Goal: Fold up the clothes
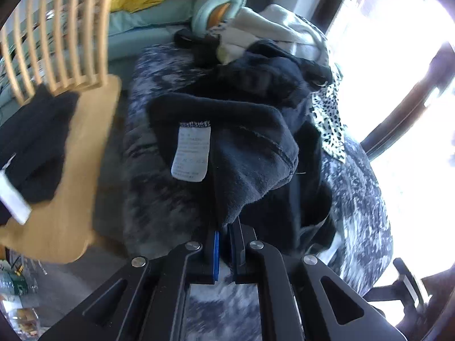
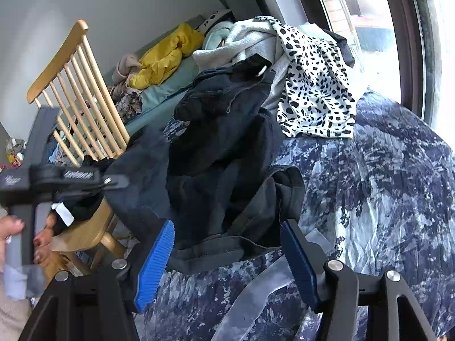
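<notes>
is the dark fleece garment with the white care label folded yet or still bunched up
Still bunched up. The dark fleece garment hangs crumpled from the shut left gripper, its care label exposed, trailing onto the patterned bedspread.

Wooden chair (image 2: 82,108) left of bed, spindle back, blurred in left wrist view. Blue-white patterned bedcover (image 2: 384,199) over bed. Window (image 2: 369,28) at right, bright glare. Grey wall (image 2: 99,5) behind chair. Clutter on floor (image 1: 17,289) below chair, unidentifiable.

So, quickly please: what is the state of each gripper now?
Left gripper: shut on the dark fleece garment.
Right gripper: open, holding nothing.
</notes>
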The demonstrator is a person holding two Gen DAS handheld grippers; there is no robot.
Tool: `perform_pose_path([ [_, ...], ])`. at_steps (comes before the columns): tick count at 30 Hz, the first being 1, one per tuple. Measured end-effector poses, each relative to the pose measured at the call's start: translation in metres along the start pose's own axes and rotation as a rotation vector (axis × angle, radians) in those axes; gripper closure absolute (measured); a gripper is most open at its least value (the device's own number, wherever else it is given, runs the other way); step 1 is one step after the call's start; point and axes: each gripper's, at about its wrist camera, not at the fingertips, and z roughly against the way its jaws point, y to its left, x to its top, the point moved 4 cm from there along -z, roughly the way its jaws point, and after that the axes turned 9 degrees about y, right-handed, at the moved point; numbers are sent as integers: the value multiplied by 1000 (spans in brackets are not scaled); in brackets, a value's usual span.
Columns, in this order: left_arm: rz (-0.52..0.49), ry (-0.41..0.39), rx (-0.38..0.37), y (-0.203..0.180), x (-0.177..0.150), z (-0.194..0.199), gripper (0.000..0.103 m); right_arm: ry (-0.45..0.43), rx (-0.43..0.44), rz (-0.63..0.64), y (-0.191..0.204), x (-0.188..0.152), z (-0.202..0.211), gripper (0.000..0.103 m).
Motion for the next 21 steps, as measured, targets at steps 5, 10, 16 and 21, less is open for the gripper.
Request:
perform_pose_path([
  [5,83,33,-51,48,-26,5,98,36,-58,-20,-11,-1,-13,35],
  [10,106,30,-46,67,-35,5,98,182,-78,-159,-53,-12,-48,35],
  [16,50,17,19,58,-38,-1,98,231,-70,-166,-55,-31,-62,35],
  [21,49,16,-20,58,-43,1,98,222,-10,-181,-56,-13,-73,35],
])
